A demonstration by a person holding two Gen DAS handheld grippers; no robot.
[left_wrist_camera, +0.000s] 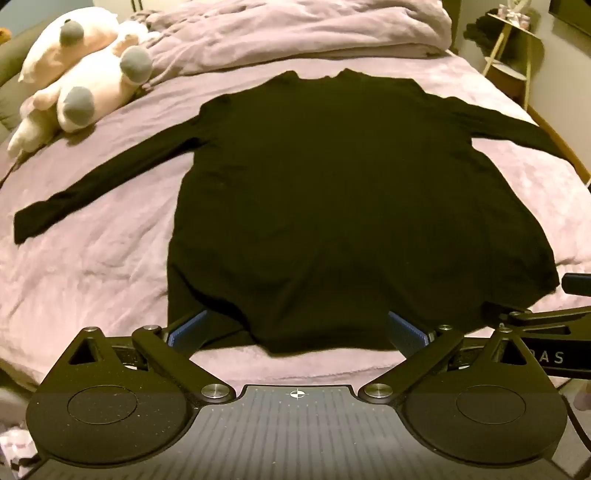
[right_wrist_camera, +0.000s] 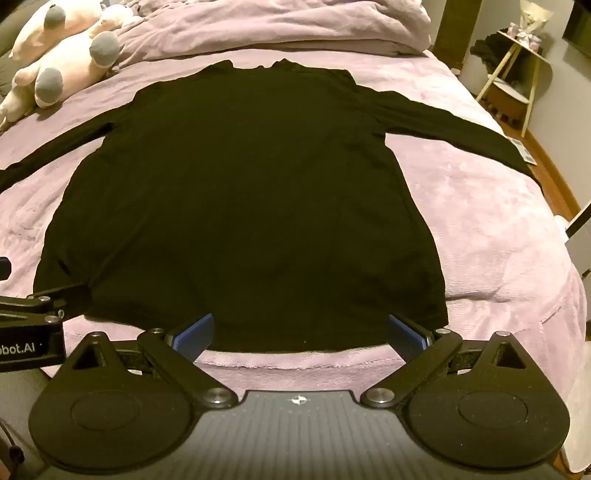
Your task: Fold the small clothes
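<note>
Fingers of both my grippers stand wide apart, clamped on nothing: left gripper (left_wrist_camera: 297, 330) and right gripper (right_wrist_camera: 301, 334) hover at the shirt's (left_wrist_camera: 332, 192) hem at six o'clock. It lies flat on the bed (left_wrist_camera: 92, 251), collar at twelve, sleeves toward nine and three. At ten o'clock lies a plush toy (left_wrist_camera: 81, 85).

The shirt (left_wrist_camera: 314, 192) lies flat on the bed (left_wrist_camera: 103, 258), sleeves spread to either side, collar at the far end. Left of the collar – a plush toy (left_wrist_camera: 81, 77); behind it, a heaped duvet (left_wrist_camera: 295, 33). Right of the shirt, off the bed, stands what seems a stand (left_wrist_camera: 513, 55). Both grippers – left (left_wrist_camera: 295, 328), right (right_wrist_camera: 301, 334) – sit at the shirt's near hem.
</note>
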